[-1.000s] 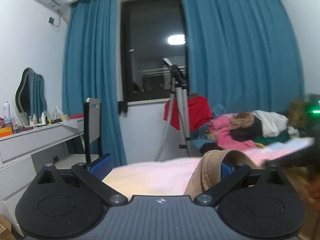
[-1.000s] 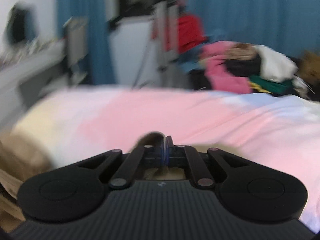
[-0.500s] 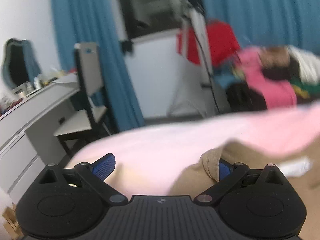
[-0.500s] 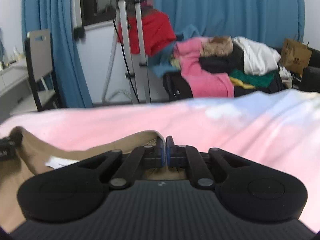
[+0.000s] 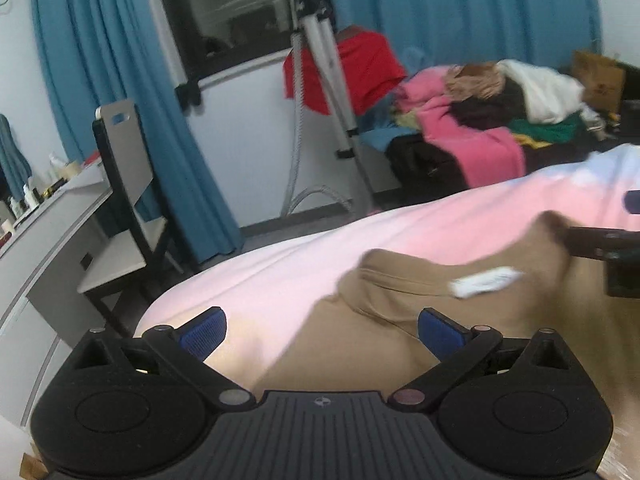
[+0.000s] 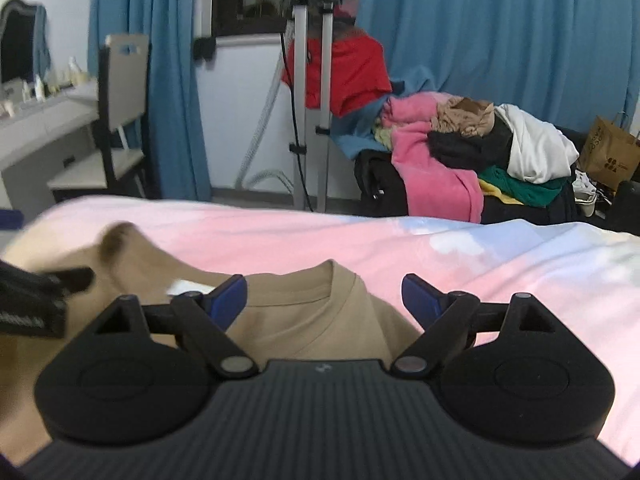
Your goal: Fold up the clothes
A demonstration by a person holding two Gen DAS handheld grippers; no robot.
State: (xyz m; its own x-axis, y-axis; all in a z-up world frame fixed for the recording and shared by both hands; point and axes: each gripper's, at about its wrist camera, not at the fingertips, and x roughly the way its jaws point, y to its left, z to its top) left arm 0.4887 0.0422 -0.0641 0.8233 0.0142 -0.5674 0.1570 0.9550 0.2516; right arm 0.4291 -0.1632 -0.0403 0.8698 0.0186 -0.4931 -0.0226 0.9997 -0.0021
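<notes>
A tan T-shirt (image 5: 400,300) lies spread on the pink bed cover (image 5: 400,232), with its white neck label (image 5: 486,282) showing. My left gripper (image 5: 320,330) is open over the shirt's left part, and its pads touch no fabric. In the right wrist view the shirt's collar (image 6: 304,296) lies between and below the blue pads. My right gripper (image 6: 324,296) is opening, its jaws wide apart and clear of the cloth. Its black fingers (image 5: 600,248) show at the right edge of the left wrist view.
Beyond the bed's far edge is a pile of clothes (image 6: 460,152) on a dark case. A tripod (image 6: 308,100) with a red garment stands by the window. A chair (image 5: 124,200) and white desk (image 5: 48,220) are left; a paper bag (image 6: 608,152) is far right.
My right gripper has gone from shut on the shirt's collar to wide open, leaving the collar flat on the bed. The left gripper has tilted down towards the bed, and the tan fabric has slipped off its right finger.
</notes>
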